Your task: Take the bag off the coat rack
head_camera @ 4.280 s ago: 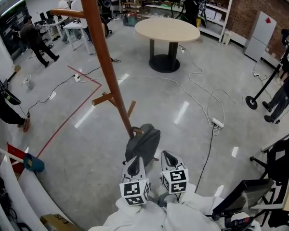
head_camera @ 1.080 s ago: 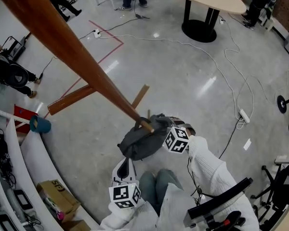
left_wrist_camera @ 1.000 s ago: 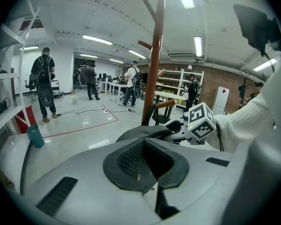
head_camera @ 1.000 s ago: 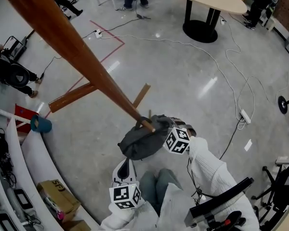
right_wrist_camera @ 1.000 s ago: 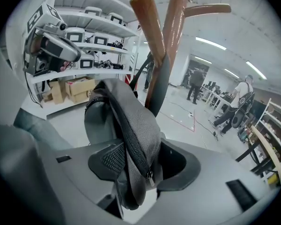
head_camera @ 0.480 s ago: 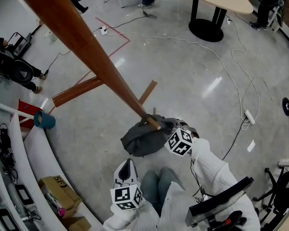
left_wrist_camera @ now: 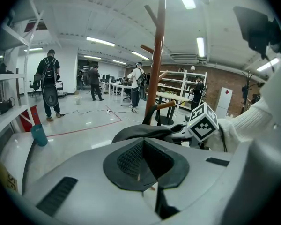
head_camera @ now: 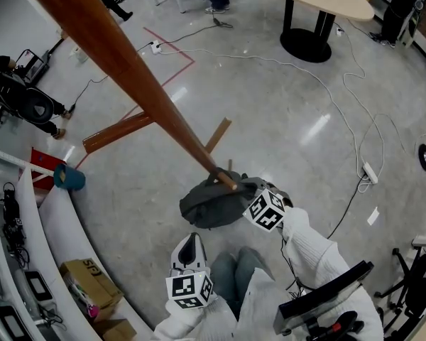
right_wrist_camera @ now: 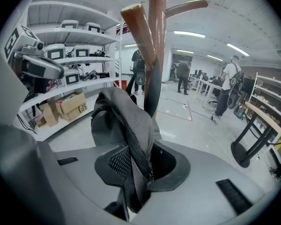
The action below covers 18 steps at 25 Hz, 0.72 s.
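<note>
Bag: the grey fabric bag hangs by its dark strap from a short wooden peg, low on the brown wooden coat rack.
Right gripper: your right gripper is in against the bag's right side. Its jaws are closing, with a fold of grey mesh and its zip edge running between them, and the pads are already pressing on the cloth.
Left gripper: your left gripper sits just below the bag, by your knees, and does not touch it. Its jaws are together with nothing between them.
Rack: in the right gripper view the peg angles up beside the pole, directly above the bag.
</note>
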### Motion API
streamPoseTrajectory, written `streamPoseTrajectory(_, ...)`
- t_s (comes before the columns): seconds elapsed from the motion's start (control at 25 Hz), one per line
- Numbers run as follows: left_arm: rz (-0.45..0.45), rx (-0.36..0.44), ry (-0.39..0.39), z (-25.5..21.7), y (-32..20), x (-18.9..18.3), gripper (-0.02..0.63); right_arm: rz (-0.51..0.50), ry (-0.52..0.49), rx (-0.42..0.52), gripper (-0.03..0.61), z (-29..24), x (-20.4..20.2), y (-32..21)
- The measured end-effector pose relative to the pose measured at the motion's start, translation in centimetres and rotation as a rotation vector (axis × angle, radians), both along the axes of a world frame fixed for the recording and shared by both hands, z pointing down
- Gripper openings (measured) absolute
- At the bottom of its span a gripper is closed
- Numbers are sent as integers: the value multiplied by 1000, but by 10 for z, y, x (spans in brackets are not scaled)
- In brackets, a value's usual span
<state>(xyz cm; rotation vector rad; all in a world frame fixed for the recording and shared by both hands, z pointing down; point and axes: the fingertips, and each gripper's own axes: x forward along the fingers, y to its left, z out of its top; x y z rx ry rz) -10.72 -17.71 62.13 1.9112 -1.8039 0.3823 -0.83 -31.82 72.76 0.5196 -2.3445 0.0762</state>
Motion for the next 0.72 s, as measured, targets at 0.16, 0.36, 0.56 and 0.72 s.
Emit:
streamPoseTrajectory(0.16,10,8,2,-7,1,4,2,38,-13,30,75,-8,4,7)
streamPoseTrajectory(0.36,31,8,20,-13,5,11,2,64,-11,71,75,-26,13,14)
streamPoseTrajectory(0.56,53,19,34,-21,1,20,2,81,-29,98,75,-51,20,15)
streamPoseTrajectory(0.72,74,34,41,-31,0,25,2,107,-45,104,75,-68,25,21)
